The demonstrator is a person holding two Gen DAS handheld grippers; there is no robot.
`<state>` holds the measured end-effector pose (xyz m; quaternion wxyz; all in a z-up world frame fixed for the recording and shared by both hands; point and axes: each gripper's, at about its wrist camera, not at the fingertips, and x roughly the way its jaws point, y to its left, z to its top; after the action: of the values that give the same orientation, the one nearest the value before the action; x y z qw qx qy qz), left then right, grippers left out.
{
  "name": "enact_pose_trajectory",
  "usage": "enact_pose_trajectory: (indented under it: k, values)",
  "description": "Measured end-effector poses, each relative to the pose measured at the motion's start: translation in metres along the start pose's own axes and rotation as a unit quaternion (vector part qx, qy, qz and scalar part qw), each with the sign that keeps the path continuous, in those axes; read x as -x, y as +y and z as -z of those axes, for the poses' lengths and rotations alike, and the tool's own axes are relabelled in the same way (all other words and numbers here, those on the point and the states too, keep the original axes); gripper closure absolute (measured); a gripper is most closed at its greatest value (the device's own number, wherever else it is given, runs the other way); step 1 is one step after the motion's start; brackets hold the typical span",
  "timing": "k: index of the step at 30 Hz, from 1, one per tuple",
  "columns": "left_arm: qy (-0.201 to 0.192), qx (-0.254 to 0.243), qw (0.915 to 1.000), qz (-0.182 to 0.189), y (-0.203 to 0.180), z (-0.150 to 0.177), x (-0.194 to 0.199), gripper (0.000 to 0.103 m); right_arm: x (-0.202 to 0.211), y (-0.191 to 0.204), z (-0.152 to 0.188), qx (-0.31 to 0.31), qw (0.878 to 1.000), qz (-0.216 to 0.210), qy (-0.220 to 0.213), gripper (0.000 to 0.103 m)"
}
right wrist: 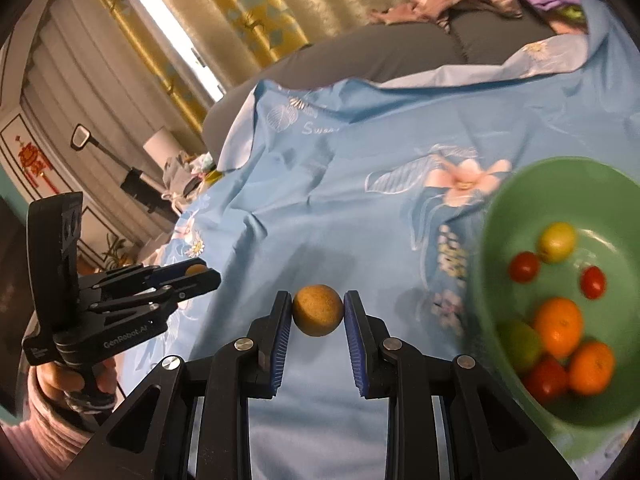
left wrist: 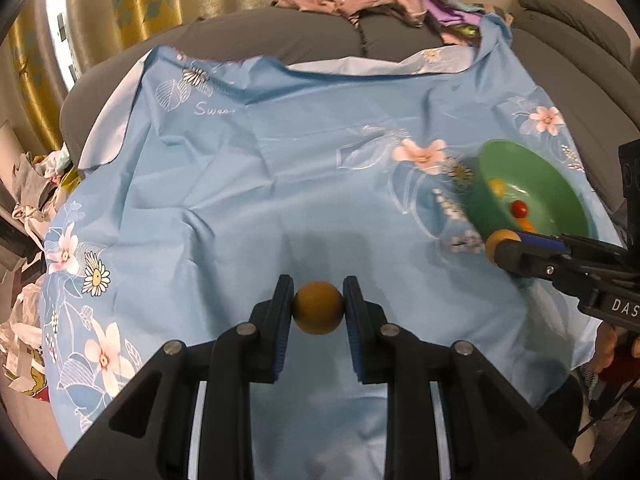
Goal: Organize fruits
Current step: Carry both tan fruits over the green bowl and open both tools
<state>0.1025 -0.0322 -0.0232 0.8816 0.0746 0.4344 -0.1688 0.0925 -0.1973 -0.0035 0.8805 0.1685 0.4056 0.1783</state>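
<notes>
Left tool (left wrist: pixel 319 306) clamps brown fruit (left wrist: pixel 319 307); open cloth (left wrist: pixel 260 184) ahead, bowl (left wrist: pixel 560 176) right.

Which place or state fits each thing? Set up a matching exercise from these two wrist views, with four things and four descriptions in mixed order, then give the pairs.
Things:
1. left gripper
2. green bowl
3. blue floral cloth
4. orange mandarins

Descriptions:
A. spread over the grey sofa
B. lying inside the bowl
C. shut on a brown round fruit
D. holding red, orange and yellow-green fruits

Pairs: 1-C, 2-D, 3-A, 4-B
</notes>
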Motion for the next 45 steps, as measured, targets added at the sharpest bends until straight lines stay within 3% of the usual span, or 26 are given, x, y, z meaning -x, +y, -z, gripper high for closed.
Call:
enact_pose_trajectory:
  k: [12,24,32,39,42,45]
  values:
    - [-0.026,-0.053,0.9975,0.038,-0.075,-0.013,0.022,0.078,0.070,-0.029,0.013,-0.025,0.997,0.039,-0.059,0.076]
    - [-0.023,-0.100,0.9907,0.089,-0.152,-0.046,-0.003,0.078,0.106,-0.079,0.018,-0.060,0.990,0.092,-0.093,0.076]
    - [-0.007,-0.141,0.9850,0.099,-0.196,-0.057,-0.040,0.077,0.100,-0.108,0.017,-0.068,0.986,0.135,-0.076,0.075]
    - [0.011,-0.150,0.9846,0.090,-0.203,-0.061,-0.061,0.077,0.088,-0.122,0.012,-0.070,0.983,0.158,-0.058,0.075]
    - [0.012,-0.152,0.9844,0.088,-0.203,-0.061,-0.062,0.072,0.089,-0.123,0.012,-0.071,0.982,0.165,-0.056,0.075]
    - [0.010,-0.149,0.9852,0.083,-0.202,-0.062,-0.060,0.060,0.092,-0.121,0.010,-0.071,0.981,0.174,-0.052,0.075]
